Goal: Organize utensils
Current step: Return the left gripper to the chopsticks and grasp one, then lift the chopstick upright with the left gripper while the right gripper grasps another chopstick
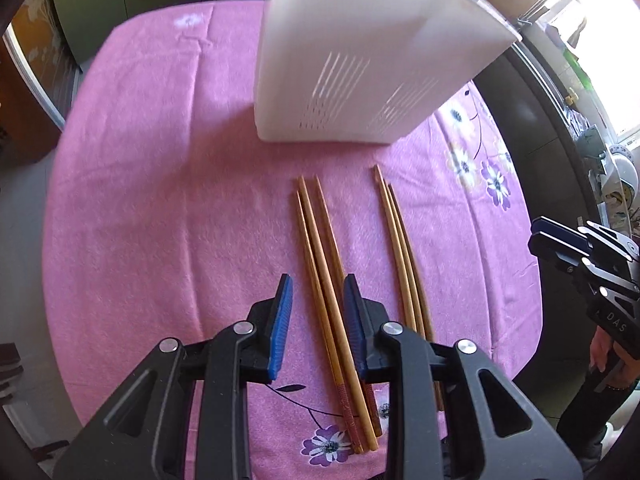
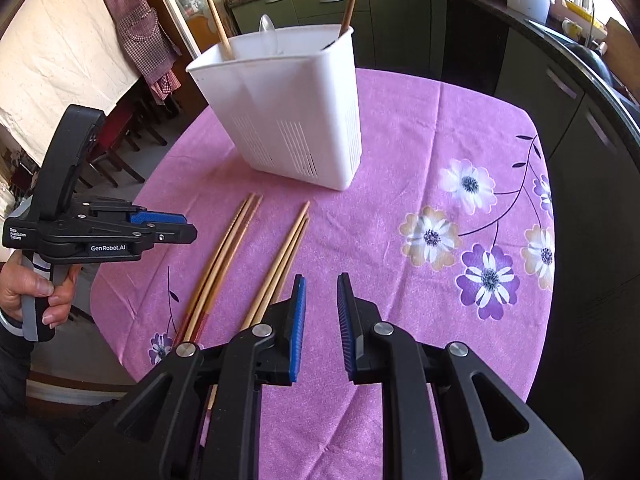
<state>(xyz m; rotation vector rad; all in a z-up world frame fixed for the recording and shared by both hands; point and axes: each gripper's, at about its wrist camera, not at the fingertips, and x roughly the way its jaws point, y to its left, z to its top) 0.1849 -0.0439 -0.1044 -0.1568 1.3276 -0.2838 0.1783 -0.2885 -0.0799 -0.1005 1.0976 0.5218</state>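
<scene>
Chopsticks are lying in two bundles on the pink cloth [image 1: 168, 184], thin tips pointing away from me toward the caddy [image 1: 360, 80]. They are slim, tapered wooden sticks in honey-brown tones. The left bundle [image 1: 328, 300] is showing three sticks, some with reddish textured grips at the thick end nearest me. The right bundle [image 1: 404, 264] is showing three paler sticks lying close together, their near ends hidden behind my left gripper's finger. The two bundles are lying just beside each other, apart, and roughly parallel.

The caddy is a white plastic bin with slotted walls, standing beyond the stick tips. In the right wrist view it [image 2: 296, 120] is holding two more sticks, one [image 2: 218, 20] leaning at its left corner and one [image 2: 350, 0] at its right, with a pale spoon [image 2: 270, 36] between them.

My left gripper [image 1: 318, 312] is hovering over the left bundle, jaws parted a little, its blue pads [image 1: 282, 320] framing the sticks on either side. I cannot tell whether the pads are touching them; nothing is being gripped. From the right wrist view my left gripper [image 2: 176, 228] is showing from the side, with my hand [image 2: 32, 292] wrapped around its handle.

My right gripper [image 2: 322, 316] is standing slightly open too, with only bare cloth between its pads. The right bundle [image 2: 280, 264] is lying just left of its left finger, passing under it. In the left wrist view my right gripper [image 1: 560, 240] is sitting far off to the right, over the cloth's edge.
</scene>
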